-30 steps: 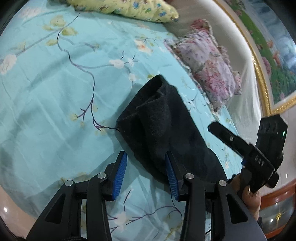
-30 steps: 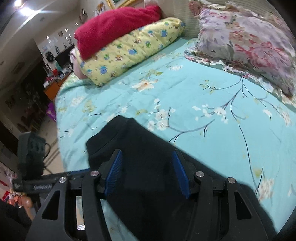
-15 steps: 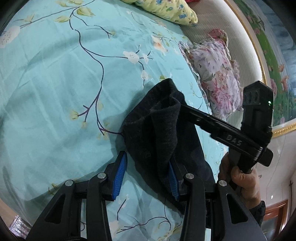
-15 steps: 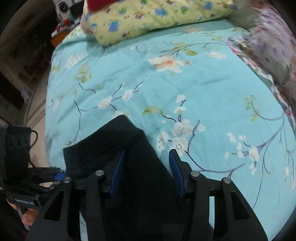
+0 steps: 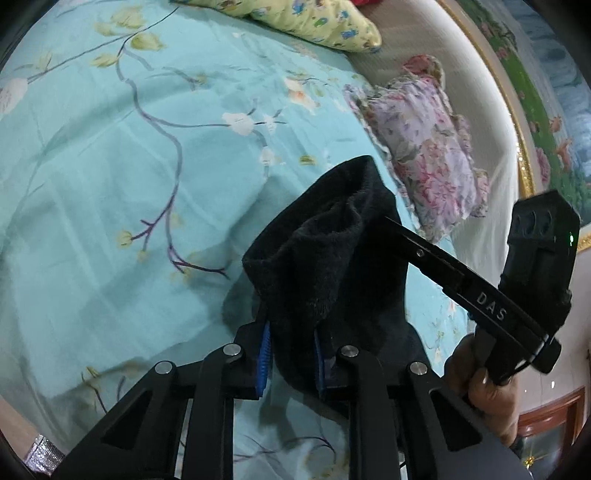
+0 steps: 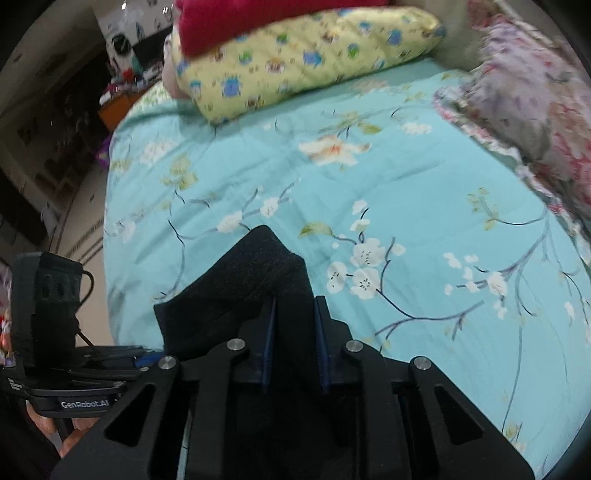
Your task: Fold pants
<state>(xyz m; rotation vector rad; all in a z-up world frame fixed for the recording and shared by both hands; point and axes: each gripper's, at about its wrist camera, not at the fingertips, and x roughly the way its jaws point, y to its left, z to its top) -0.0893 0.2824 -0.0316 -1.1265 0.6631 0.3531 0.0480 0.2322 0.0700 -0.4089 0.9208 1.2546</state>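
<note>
The black pants (image 5: 332, 266) are bunched up and lifted off the turquoise floral bedsheet (image 5: 110, 166). My left gripper (image 5: 290, 354) is shut on a thick fold of the fabric near its lower edge. My right gripper (image 6: 293, 336) is shut on another part of the same pants (image 6: 251, 280); in the left wrist view its black finger (image 5: 424, 254) reaches into the cloth from the right. The fabric hides most of the blue pads of both grippers.
A yellow patterned pillow (image 6: 303, 55) and a red blanket (image 6: 240, 18) lie at the head of the bed. A pink floral cushion (image 5: 424, 147) sits by the padded headboard. The bed's left edge drops to the floor (image 6: 88, 206).
Both grippers went from open around the pants to shut on them. The pants have risen off the sheet and bunched up between the two grippers.
</note>
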